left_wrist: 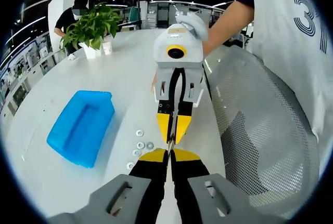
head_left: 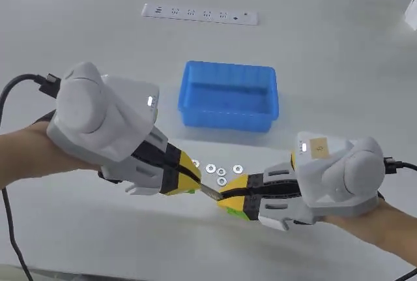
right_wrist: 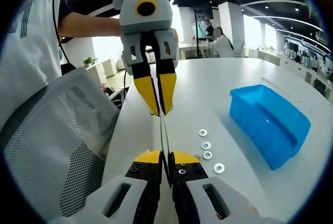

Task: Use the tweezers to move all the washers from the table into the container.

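Your left gripper (left_wrist: 170,153) and right gripper (right_wrist: 166,156) meet tip to tip, jaws pinched on the tweezers (right_wrist: 163,128); washers (right_wrist: 206,146) just beside, container (right_wrist: 270,122) beyond. Your shirt (left_wrist: 281,42) reads "Mer…".

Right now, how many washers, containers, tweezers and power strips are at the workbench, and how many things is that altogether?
washers: 5
blue container: 1
tweezers: 1
power strip: 1
Total: 8
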The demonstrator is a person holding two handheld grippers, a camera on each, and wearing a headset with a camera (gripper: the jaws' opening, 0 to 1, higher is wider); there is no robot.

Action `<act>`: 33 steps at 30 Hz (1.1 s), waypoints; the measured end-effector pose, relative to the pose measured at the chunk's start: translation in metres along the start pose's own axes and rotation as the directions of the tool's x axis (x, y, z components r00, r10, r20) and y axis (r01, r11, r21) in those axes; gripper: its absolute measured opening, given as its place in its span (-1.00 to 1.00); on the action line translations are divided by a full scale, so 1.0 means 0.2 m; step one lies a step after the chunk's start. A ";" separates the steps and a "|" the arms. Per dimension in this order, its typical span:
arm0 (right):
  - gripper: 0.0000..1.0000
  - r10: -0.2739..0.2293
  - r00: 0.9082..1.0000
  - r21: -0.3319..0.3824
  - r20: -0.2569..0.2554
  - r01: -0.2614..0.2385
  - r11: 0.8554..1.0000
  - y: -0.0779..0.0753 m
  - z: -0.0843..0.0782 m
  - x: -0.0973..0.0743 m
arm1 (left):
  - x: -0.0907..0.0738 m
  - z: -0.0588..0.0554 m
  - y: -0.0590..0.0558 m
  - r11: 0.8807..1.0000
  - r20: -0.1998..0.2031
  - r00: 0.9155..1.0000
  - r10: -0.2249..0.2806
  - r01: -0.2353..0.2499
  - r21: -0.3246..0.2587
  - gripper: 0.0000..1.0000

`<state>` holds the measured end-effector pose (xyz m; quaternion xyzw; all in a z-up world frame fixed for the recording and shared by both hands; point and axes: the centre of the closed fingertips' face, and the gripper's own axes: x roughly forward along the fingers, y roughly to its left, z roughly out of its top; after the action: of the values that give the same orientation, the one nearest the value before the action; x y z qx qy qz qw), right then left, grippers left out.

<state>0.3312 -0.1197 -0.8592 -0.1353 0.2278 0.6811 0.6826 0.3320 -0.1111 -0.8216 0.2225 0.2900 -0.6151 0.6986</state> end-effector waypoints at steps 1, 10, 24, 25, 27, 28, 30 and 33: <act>-0.88 0.000 1.000 0.003 0.001 0.000 1.000 0.00 0.00 0.00 | 0.00 -0.01 0.00 1.000 -0.006 1.000 -0.003 0.003 -0.003 -0.87; -0.88 0.007 1.000 0.011 0.025 -0.007 1.000 0.02 0.02 0.01 | -0.05 0.01 -0.01 0.998 0.042 0.999 -0.030 0.033 -0.053 -0.90; -0.87 -0.019 0.999 -0.025 0.049 0.020 0.999 0.00 0.05 0.00 | -0.06 0.13 0.00 1.000 0.136 0.991 -0.003 0.003 -0.001 -0.90; -0.87 -0.018 0.999 -0.025 0.048 0.020 0.999 0.00 0.05 -0.01 | -0.06 0.14 -0.01 1.000 0.143 0.990 -0.002 0.002 0.003 -0.90; -0.87 -0.018 0.999 -0.029 0.048 0.020 0.999 0.00 0.05 -0.02 | -0.05 0.16 -0.02 1.000 0.167 0.986 0.002 -0.003 0.006 -0.90; -0.87 -0.018 0.999 -0.030 0.048 0.019 0.999 0.00 0.04 -0.02 | -0.04 0.17 -0.02 1.000 0.185 0.983 0.007 -0.007 0.002 -0.90; -0.87 -0.017 0.999 -0.034 0.045 0.018 0.999 0.00 0.04 -0.03 | -0.04 0.19 -0.02 1.000 0.208 0.978 0.013 -0.012 -0.007 -0.90; -0.86 -0.014 0.999 -0.045 0.038 0.016 0.999 0.00 0.04 -0.04 | -0.03 0.20 -0.02 1.000 0.227 0.974 0.018 -0.017 -0.006 -0.90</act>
<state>0.3321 -0.1226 -0.8486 -0.1395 0.1984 0.6833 0.6887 0.3322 -0.1349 -0.7877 0.1517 0.2077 -0.6298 0.7329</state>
